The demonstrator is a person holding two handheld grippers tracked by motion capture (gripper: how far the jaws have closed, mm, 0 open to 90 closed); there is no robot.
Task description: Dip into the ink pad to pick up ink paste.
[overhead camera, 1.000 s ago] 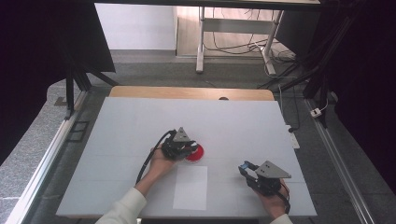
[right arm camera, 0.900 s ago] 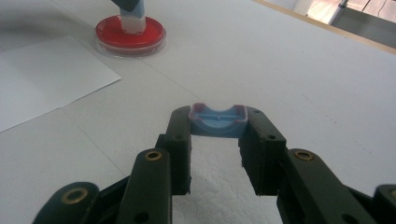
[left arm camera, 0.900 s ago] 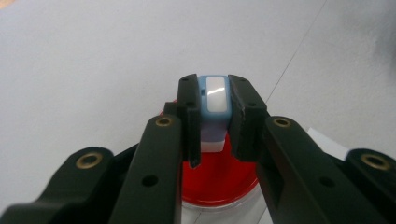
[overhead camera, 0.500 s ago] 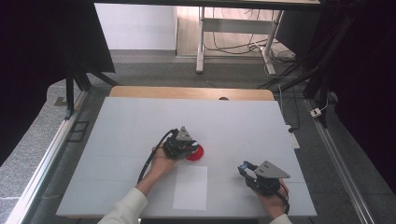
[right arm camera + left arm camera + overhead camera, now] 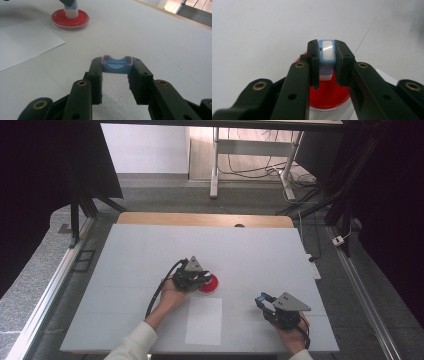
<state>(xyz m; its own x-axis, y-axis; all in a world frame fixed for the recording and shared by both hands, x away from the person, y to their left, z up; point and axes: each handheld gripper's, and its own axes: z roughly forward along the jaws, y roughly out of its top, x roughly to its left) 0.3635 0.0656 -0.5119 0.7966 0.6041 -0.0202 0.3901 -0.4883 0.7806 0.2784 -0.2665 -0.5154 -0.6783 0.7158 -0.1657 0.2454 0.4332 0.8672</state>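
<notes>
I've got the left gripper (image 5: 326, 62) clamped on a small blue stamp (image 5: 326, 53), its white pad end pressed down into the red ink dish (image 5: 329, 96), which sits mid-worktop just above the white paper sheet (image 5: 204, 320). Left fingers (image 5: 313, 62) are as tight as they go, pinching the stamp's two sides. The right gripper (image 5: 116, 75) rests apart, near the worktop's (image 5: 150, 250) front right edge, fingers (image 5: 96, 75) closed on the blue cap (image 5: 116, 65) w/ its hollow side up.

My read of the step: inking the stamp before printing on the sheet. To do it well, I'd keep the stamp upright & square to the dish so the whole pad face wets evenly; a tilt would ink one edge only. Light, even pressure, no sliding, or the dish may skid. Then lift straight up, clear the rim, carry over to the paper w/o brushing anything. Right hand: stay parked, don't crush the cap.
</notes>
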